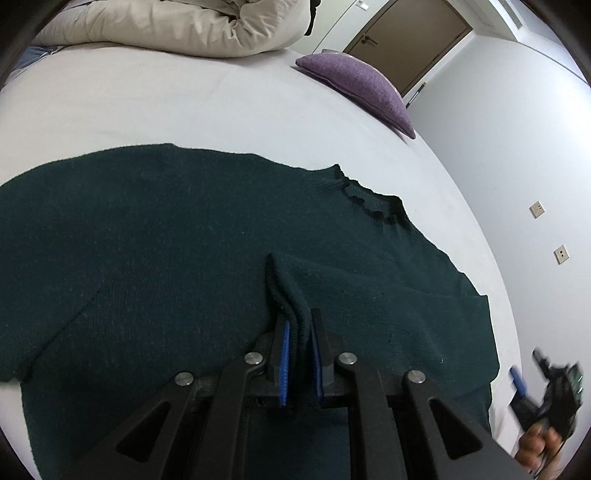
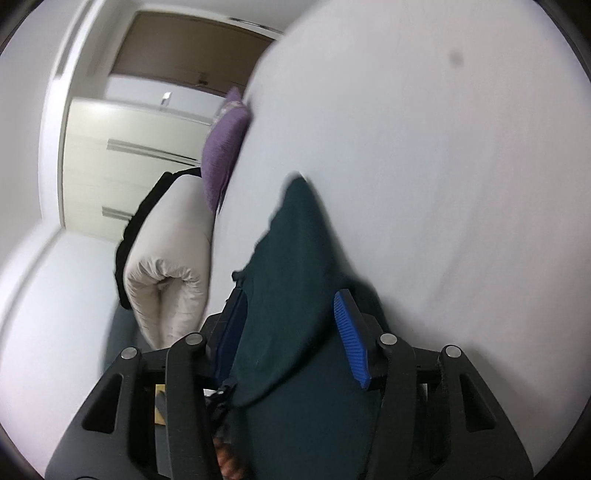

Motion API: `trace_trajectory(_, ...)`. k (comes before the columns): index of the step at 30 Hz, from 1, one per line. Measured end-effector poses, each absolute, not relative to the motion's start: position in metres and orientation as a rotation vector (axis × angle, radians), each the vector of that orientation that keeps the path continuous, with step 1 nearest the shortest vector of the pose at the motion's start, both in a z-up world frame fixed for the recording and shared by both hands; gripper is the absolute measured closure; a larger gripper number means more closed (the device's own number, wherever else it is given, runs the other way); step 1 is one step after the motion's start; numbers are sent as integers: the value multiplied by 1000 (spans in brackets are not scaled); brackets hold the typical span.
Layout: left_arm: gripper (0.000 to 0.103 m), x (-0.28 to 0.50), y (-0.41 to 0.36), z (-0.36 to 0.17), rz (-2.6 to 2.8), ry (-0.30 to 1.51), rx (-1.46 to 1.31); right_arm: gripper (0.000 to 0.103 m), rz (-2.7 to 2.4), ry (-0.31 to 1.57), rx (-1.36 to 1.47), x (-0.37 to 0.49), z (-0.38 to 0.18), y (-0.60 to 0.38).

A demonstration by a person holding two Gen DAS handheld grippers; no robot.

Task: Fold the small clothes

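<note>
A dark green knit sweater [image 1: 166, 240] lies spread on the white bed [image 1: 184, 107], its neck opening [image 1: 373, 206] toward the right. My left gripper [image 1: 300, 332] is shut on a pinched-up fold of the sweater near its middle. My right gripper [image 2: 291, 317] is open; its blue-padded fingers [image 2: 351, 343] stand wide apart on either side of a part of the sweater [image 2: 295, 266] at the bed's edge. The view is blurred. The right gripper also shows in the left wrist view [image 1: 546, 384], held in a hand at the lower right.
A rolled beige duvet [image 1: 192, 26] lies at the far side of the bed. A purple cushion [image 1: 362, 88] sits at the bed's right corner. Beyond are a white wall with sockets [image 1: 537, 210], a brown door [image 1: 410, 40] and a cream wardrobe [image 2: 129, 162].
</note>
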State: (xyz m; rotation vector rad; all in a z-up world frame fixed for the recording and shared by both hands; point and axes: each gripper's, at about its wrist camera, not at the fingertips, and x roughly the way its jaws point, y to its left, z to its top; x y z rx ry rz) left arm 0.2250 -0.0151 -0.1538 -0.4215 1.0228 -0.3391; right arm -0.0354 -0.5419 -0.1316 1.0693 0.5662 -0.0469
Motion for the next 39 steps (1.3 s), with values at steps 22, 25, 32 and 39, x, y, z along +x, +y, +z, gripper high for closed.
trace_trajectory(22, 88, 228, -7, -172, -402, 950, -469, 70, 96, 764, 1003, 78, -142, -579)
trace_trajectory(25, 88, 228, -6, -172, -405, 952, -478, 62, 138, 789, 968, 50, -144, -560)
trace_trajectory(32, 77, 232, -6, -162, -415, 985, -508, 61, 63, 720, 879, -23, -127, -566)
trace_trajectory(39, 16, 202, 8, -114, -363, 895, -437, 49, -66, 512, 428, -92, -21, -490)
